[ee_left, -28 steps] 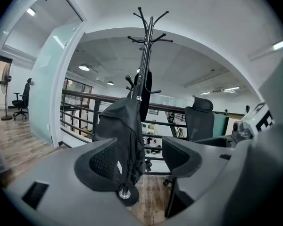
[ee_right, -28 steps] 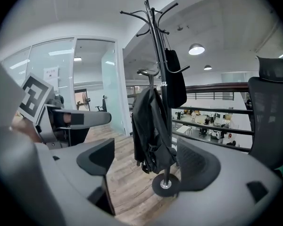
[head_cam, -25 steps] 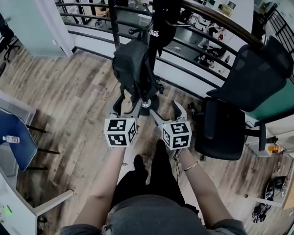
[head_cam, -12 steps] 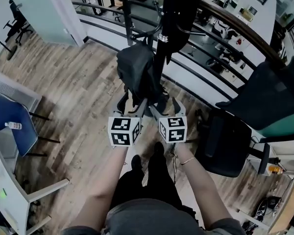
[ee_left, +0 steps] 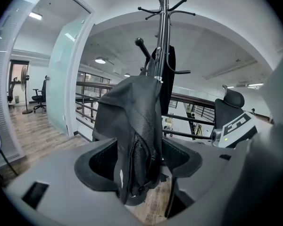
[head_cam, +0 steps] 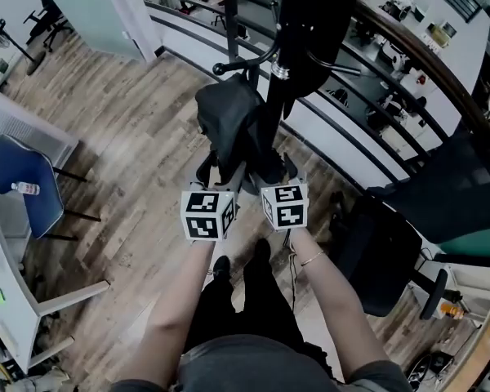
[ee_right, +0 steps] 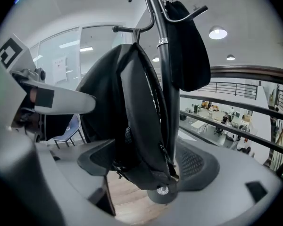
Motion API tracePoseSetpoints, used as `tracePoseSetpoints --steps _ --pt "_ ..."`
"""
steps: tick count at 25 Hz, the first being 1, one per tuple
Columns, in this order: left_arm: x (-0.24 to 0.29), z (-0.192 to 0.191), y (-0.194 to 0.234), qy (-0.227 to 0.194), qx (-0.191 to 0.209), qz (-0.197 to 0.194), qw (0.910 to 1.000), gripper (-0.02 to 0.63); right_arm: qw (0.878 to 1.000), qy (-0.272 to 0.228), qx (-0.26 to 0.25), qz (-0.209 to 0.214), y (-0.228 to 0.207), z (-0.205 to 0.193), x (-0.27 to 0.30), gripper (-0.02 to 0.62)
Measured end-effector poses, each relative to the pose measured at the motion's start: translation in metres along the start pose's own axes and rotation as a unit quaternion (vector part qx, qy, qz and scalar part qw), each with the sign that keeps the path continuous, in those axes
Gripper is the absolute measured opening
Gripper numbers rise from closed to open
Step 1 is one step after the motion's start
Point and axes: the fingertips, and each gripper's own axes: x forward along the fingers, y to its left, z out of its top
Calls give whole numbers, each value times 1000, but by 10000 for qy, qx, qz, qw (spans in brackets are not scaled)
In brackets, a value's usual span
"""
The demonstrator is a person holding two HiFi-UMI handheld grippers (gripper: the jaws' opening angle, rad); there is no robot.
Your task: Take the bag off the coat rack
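Observation:
A black bag [head_cam: 229, 121] hangs from a hook of the dark coat rack [head_cam: 279, 64], close against its pole. A second dark item [head_cam: 314, 15] hangs higher on the far side. Both grippers are at the bag's lower end. My left gripper [head_cam: 216, 170] is open; the bag's bottom [ee_left: 134, 145] hangs between its jaws with gaps on both sides. My right gripper [head_cam: 276, 168] is open too, its jaws standing around the bag [ee_right: 141, 126] and the rack's pole [ee_right: 166, 79]. The left gripper [ee_left: 139, 161] and right gripper [ee_right: 148, 166] are side by side.
A dark railing [head_cam: 376, 47] runs behind the rack, with a lower floor beyond it. A black office chair [head_cam: 384, 251] stands at the right. A blue chair [head_cam: 16, 182] with a bottle on it [head_cam: 24, 189] is at the left by a white desk [head_cam: 16, 300].
Both grippers have moved forward and closer together, up to the hanging bag. The right gripper has swung in beside the left. The bag's lower end now lies between the jaws.

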Motion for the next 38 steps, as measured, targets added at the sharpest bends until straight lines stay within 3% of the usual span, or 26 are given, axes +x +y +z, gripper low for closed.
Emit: tracePoseSetpoints --steps 10,19,26,33,38 --pt "21 -1 7 107 -206 289 9993 282 9986 196 -317 382 2 -3 35 365" --pt "22 -7 20 167 -370 410 9983 276 9982 179 -388 426 2 -4 51 279" --pt "32 -5 22 52 -440 411 9982 147 9970 222 -636 386 6 0 60 218" --pt "32 -2 23 55 -80 375 9993 69 9962 140 -812 299 6 2 59 139" --pt "32 0 21 122 5 130 9998 44 9952 200 -916 271 6 3 55 99"
